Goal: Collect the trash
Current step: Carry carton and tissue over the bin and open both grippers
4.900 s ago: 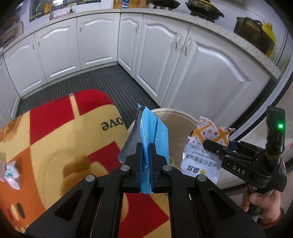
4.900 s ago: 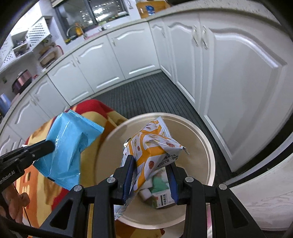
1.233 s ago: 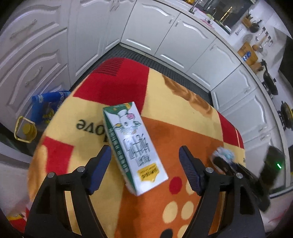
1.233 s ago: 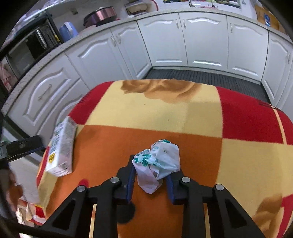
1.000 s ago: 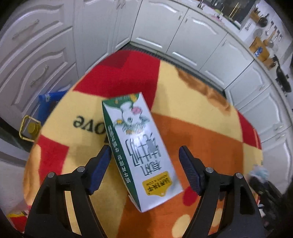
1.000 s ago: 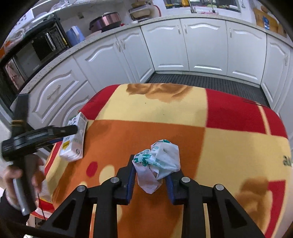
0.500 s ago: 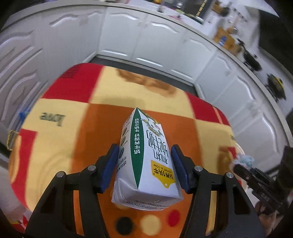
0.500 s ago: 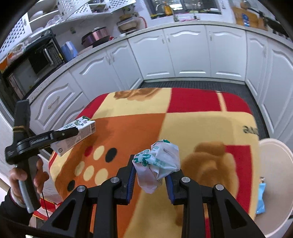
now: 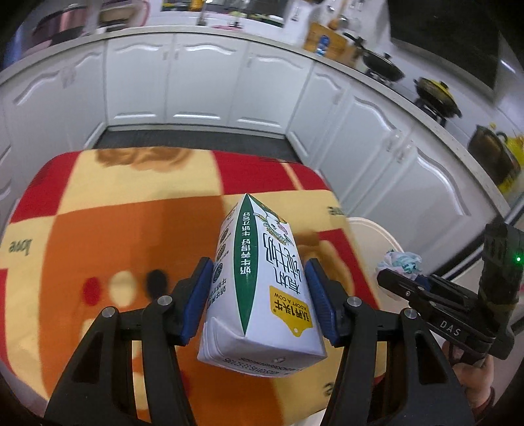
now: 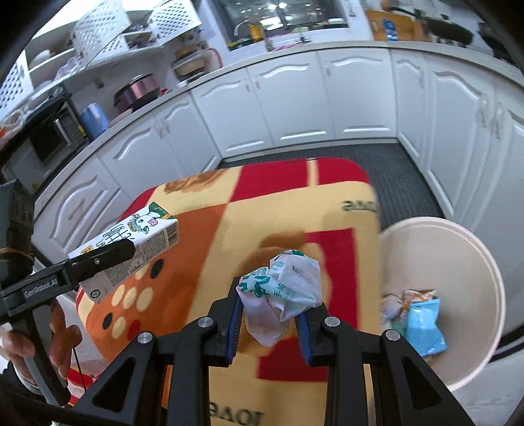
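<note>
With the left gripper (image 9: pixel 258 291) clamped on a milk carton (image 9: pixel 262 288) and the right gripper (image 10: pixel 270 311) clamped on a crumpled wrapper (image 10: pixel 281 291) above the table (image 10: pixel 209 229), both loads were seemingly being carried to the bin (image 10: pixel 458 249) right of the grippers, calling for release above its opening.

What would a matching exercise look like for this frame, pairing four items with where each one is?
Items:
1. milk carton
2. crumpled wrapper
3. blue packet
4. dark pan

Places:
A. lying inside the cream bin
B. clamped in the right gripper
C. on the counter at the far side of the kitchen
D. clamped in the left gripper, held above the patterned cloth

Pairs: 1-D, 2-B, 3-A, 4-C
</note>
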`<action>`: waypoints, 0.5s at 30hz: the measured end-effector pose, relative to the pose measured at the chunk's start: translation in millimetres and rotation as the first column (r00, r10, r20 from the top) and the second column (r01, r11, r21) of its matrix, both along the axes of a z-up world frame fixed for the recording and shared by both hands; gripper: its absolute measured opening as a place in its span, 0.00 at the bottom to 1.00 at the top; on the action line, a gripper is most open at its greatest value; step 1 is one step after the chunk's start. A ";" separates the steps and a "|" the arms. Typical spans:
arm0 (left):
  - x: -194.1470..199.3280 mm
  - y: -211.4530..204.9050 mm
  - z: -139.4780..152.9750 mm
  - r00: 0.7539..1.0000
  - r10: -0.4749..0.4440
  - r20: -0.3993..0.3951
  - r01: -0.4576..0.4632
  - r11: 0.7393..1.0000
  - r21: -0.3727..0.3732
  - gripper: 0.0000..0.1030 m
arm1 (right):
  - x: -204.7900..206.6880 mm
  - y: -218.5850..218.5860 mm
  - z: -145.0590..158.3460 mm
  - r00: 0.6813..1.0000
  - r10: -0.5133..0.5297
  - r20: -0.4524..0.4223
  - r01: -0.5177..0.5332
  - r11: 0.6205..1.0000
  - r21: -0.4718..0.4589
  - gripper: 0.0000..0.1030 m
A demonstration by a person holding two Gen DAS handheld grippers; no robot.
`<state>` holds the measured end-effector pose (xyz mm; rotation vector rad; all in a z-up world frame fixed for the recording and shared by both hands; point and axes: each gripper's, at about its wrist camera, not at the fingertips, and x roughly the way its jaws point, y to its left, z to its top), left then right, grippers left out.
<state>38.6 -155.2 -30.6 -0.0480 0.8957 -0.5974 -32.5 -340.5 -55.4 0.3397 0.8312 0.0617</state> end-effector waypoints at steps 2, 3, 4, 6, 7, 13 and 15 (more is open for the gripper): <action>-2.5 -15.5 0.5 1.000 -0.023 0.002 0.023 1.000 -0.002 0.55 | -6.6 -14.4 0.3 1.000 -0.028 -0.003 0.028 1.000 -0.001 0.27; -3.3 -24.8 0.7 0.999 -0.036 0.001 0.036 0.999 -0.003 0.55 | -9.6 -18.9 0.0 0.999 -0.036 -0.004 0.036 0.999 -0.001 0.27; -3.9 -32.7 0.7 0.999 -0.048 0.001 0.048 0.999 -0.004 0.54 | -13.1 -26.5 -0.6 0.999 -0.050 -0.007 0.050 0.999 -0.004 0.27; -4.2 -47.1 0.1 0.997 -0.074 -0.004 0.074 0.997 -0.008 0.54 | -17.7 -35.9 -2.0 0.997 -0.072 -0.014 0.072 0.997 -0.009 0.27; -4.3 -54.4 -0.2 0.996 -0.087 -0.007 0.087 0.996 -0.012 0.54 | -19.5 -41.8 -3.6 0.996 -0.083 -0.018 0.082 0.997 -0.009 0.27; -5.8 -96.8 -5.4 0.987 -0.162 -0.021 0.161 0.987 -0.023 0.54 | -31.9 -73.7 -15.5 0.988 -0.148 -0.052 0.148 0.989 -0.015 0.27; -5.2 -108.4 -8.4 0.983 -0.180 -0.032 0.179 0.983 -0.028 0.54 | -34.7 -83.4 -21.0 0.984 -0.165 -0.067 0.165 0.986 -0.012 0.27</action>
